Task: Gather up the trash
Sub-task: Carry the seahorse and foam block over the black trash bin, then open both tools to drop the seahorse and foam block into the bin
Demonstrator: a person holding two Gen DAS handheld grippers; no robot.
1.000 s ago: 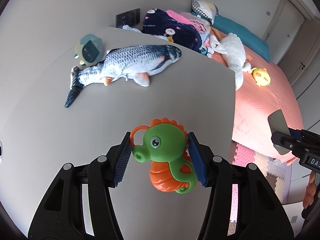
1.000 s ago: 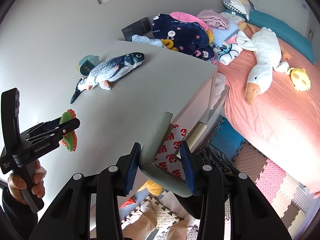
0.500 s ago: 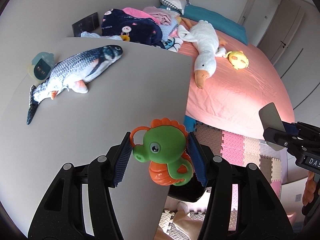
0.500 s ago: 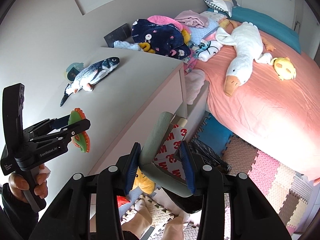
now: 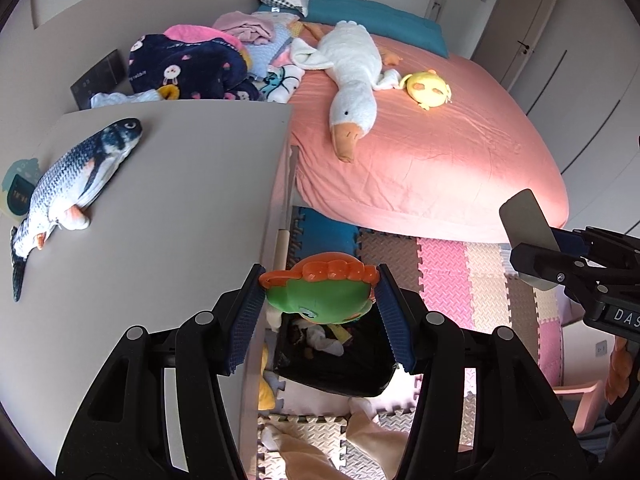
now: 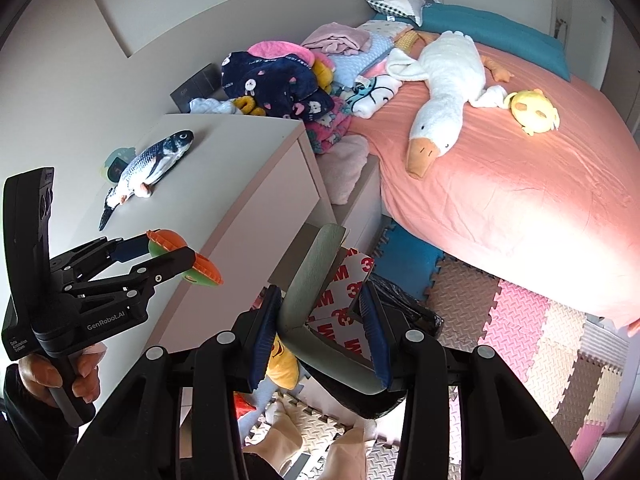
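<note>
Jaws of my left gripper (image 5: 320,300) pinch the seahorse toy (image 5: 320,294); since a second ago it's gone from upright over the bench (image 5: 160,220) to tipped head-down, crest up, past the bench edge above the black trash bag (image 5: 340,376). Open floor mats lie right of it. My right gripper (image 6: 320,328) jaws clamp the grey corner guard (image 6: 316,280), long arm pointing up-away.

green-and-orange toy (image 5: 320,294) tipped face-down above the black bin (image 5: 332,364); folded grey foam strip (image 6: 320,312) shows 3m backing.
</note>
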